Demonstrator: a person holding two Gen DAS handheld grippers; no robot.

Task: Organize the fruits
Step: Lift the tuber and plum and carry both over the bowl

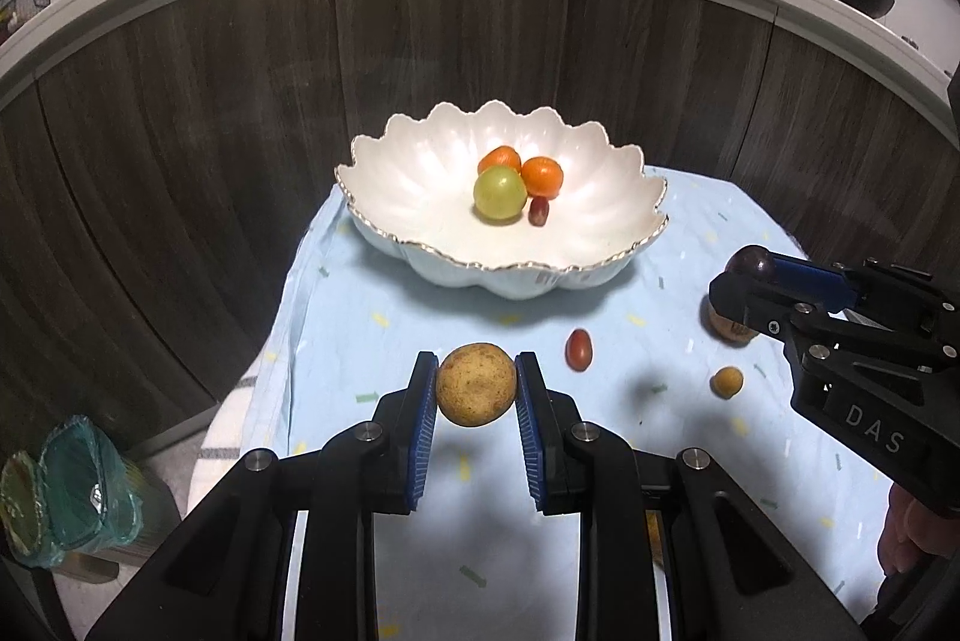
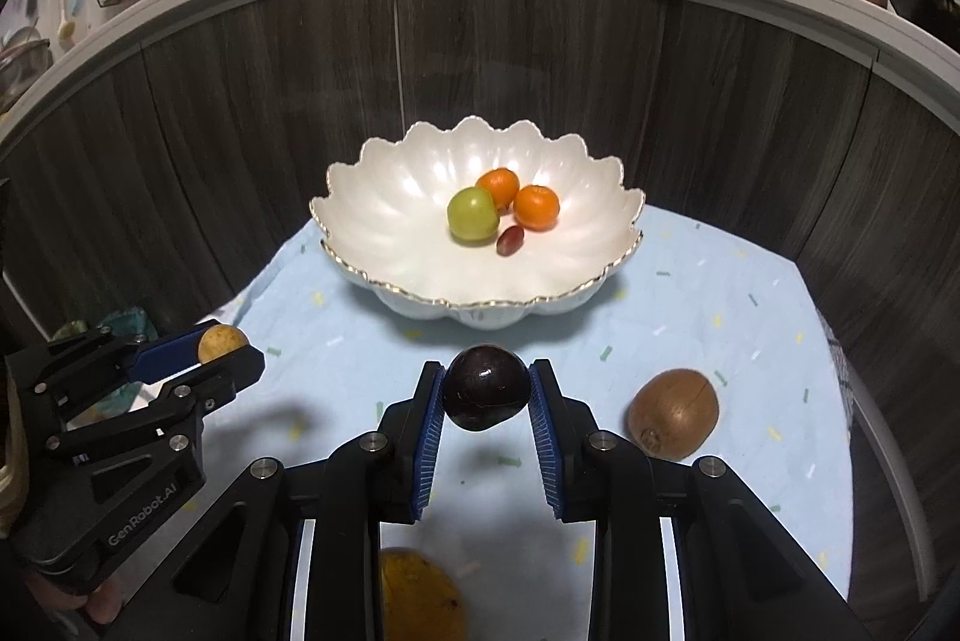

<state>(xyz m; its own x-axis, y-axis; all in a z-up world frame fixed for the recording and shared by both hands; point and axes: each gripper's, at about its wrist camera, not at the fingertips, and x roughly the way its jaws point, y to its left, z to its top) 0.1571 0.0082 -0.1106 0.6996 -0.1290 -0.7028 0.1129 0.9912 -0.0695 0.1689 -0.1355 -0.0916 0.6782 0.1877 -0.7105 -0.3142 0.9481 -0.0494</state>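
our left tongs tilt downward pinching a tan fruit above the worktop; our right tongs likewise pinch a dark plum. the bowl holds two tangerines, one green fruit, one grape.

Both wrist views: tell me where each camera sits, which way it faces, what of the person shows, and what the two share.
Left wrist: behind the left gripper, angled down toward the bowl; jaws clamp a tan fruit; right gripper at right edge.
Right wrist: behind the right gripper, same heading; jaws clamp a dark plum; left gripper at left edge, fingers beneath it.
Shared: bowl, blue cloth, kiwi.
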